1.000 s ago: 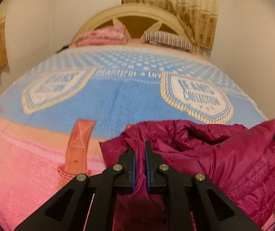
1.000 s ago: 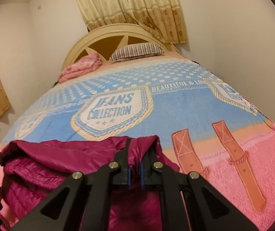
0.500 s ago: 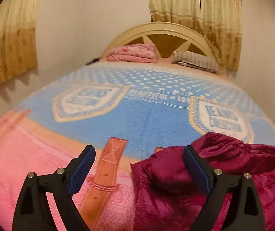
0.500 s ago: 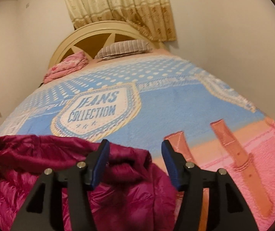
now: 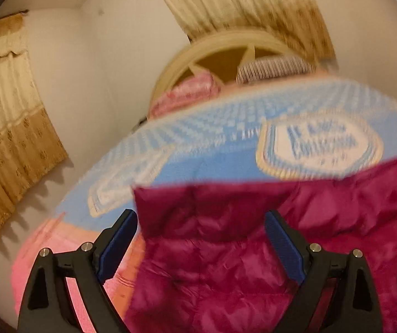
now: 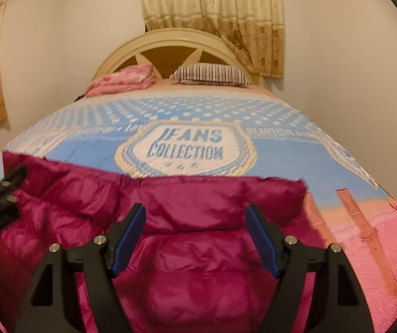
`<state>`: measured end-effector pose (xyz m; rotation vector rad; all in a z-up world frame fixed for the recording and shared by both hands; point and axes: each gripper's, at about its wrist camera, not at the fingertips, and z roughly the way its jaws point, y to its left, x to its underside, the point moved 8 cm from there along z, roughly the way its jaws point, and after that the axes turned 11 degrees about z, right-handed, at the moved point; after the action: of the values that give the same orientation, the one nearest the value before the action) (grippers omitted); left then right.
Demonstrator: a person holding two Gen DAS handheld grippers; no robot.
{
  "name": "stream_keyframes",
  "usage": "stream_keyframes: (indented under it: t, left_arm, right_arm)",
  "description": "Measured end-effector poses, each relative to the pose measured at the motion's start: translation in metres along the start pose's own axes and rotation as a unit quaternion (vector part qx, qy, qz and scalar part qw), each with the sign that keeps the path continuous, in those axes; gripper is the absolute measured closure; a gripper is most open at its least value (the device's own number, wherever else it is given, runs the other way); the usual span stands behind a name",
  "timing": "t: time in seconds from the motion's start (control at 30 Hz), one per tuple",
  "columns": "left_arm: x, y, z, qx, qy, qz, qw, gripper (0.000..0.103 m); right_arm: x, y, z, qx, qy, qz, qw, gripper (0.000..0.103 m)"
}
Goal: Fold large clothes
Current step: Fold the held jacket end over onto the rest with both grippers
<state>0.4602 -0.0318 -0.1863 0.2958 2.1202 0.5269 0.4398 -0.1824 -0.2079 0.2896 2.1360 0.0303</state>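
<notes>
a bed spread [image 6: 187,149] in blue and pink, printed with a "jeans collection" badge, is seen filling most of both views, with a cream headboard [image 6: 170,41] and curtains [image 6: 215,14] behind it. at the head end a folded pink blanket [image 6: 123,79] and a striped pillow [image 6: 212,73] are laid side by side, well apart from the work.

the magenta puffer jacket [image 6: 204,222] is spread on the near, pink end of the bed, its far edge lying in a fairly straight line across the blue band. it is judged to be partly folded, with a doubled layer along that edge.

the right gripper [image 6: 195,238] is held over the jacket with its fingers spread wide and nothing between them. the left gripper [image 5: 201,244] is likewise spread and empty, above the jacket's left edge; its view is blurred and tilted, so contact with the fabric cannot be told.

risk is judged as follows: the slippery, puffy shell may spring open if left unpressed; a single layer may be pinched instead of the whole thickness, so the fold would be dragged askew; the spread itself could be caught with the jacket.
</notes>
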Motion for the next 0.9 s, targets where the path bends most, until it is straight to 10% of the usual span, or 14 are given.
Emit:
stream_keyframes:
  t: [0.9]
  left_arm:
    - [0.045, -0.030, 0.062, 0.072, 0.089, -0.046, 0.9923, 0.005]
  right_arm:
    - [0.040, -0.015, 0.054, 0.002, 0.083, 0.041, 0.996, 0.022]
